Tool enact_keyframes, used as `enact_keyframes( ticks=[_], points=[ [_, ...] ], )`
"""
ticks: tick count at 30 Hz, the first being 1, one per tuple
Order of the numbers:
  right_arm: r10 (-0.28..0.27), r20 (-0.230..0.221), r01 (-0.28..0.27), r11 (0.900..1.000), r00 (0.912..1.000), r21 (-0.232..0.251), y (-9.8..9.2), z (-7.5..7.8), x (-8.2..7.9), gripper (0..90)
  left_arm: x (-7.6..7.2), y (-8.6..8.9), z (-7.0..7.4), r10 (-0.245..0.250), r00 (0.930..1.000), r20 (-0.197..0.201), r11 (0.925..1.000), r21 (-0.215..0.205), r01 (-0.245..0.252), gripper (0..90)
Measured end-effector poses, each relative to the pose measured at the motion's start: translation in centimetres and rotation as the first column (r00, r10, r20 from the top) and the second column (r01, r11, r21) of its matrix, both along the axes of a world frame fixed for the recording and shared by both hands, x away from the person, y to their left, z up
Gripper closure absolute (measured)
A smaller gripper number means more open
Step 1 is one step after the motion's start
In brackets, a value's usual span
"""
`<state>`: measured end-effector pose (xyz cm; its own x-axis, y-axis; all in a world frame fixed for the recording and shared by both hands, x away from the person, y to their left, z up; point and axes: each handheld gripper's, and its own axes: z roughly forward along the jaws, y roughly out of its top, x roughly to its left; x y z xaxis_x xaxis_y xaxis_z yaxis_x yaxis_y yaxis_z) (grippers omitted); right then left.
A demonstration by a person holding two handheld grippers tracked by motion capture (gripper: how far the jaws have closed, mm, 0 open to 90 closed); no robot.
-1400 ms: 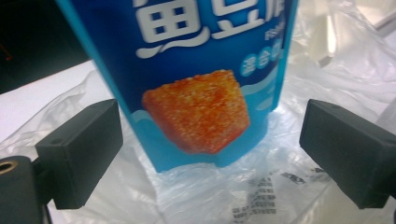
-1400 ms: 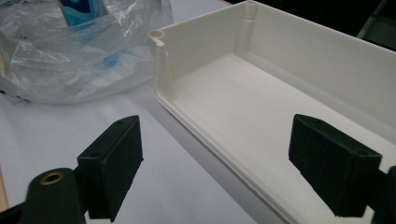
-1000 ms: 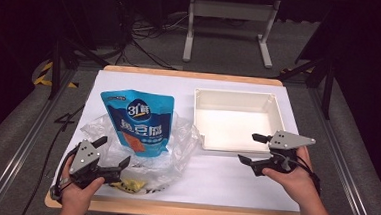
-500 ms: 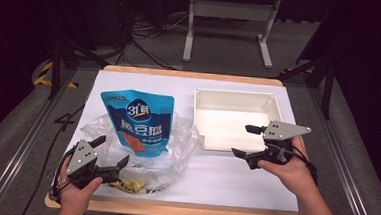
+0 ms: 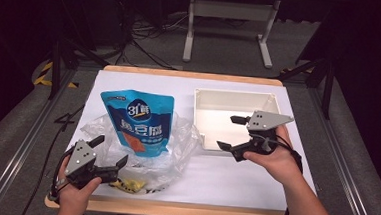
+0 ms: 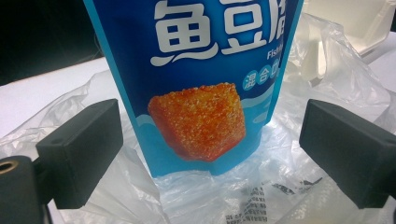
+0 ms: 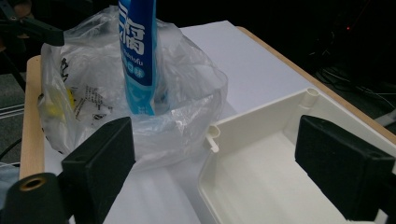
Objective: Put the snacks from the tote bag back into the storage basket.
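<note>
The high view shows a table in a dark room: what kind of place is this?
Probably a lab or studio rig for recording handling work, not a kitchen. The white-topped table stands among dark surroundings with loose floor cables and a metal stand behind it, and the person works with handheld grippers.

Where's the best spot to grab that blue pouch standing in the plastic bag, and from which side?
Probably the blue pouch is best gripped by its flat upper edge, which rises clear of the plastic bag crumpled around its base. Come from above, fingers on its two broad faces, since it stands roughly upright and is thin seen edge-on.
</note>
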<state>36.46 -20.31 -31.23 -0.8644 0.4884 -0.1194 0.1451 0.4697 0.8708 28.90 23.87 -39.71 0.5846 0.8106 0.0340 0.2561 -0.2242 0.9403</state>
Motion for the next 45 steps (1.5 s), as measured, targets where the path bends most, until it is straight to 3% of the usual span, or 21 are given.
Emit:
enact_keyframes(
  ticks=[6,19,26,31,37,45],
  points=[
    [0.045,0.014,-0.045,0.999,0.9989,0.006,2.3,0.5,0.7,11.7,0.0,0.0,0.0,0.002,1.0,0.003,1.0,0.0,-0.002,6.9],
    [0.08,0.02,-0.08,0.997,0.9966,-0.011,5.9,0.5,1.8,11.6,0.0,0.2,0.1,0.0,1.0,0.009,1.0,0.0,0.0,6.9],
    [0.135,0.006,-0.135,0.991,0.9909,0.011,8.0,0.2,2.4,5.5,-0.1,0.3,0.2,-0.001,0.9999,0.012,1.0,-0.002,0.001,6.9],
    [0.134,0.024,-0.135,0.991,0.9906,0.021,9.1,0.1,2.5,5.9,-0.1,0.3,0.2,0.001,0.9999,0.015,1.0,-0.004,-0.001,6.9],
    [0.136,0.041,-0.135,0.991,0.9898,-0.022,10.3,-0.5,3.0,10.1,-0.2,0.4,0.3,0.003,0.9998,0.018,1.0,-0.005,-0.003,6.9],
    [0.171,0.04,-0.171,0.985,0.9844,-0.02,12.1,-1.9,3.6,11.5,-0.7,0.6,0.3,0.015,0.9998,0.016,0.9999,-0.006,-0.015,6.9]
  ],
)
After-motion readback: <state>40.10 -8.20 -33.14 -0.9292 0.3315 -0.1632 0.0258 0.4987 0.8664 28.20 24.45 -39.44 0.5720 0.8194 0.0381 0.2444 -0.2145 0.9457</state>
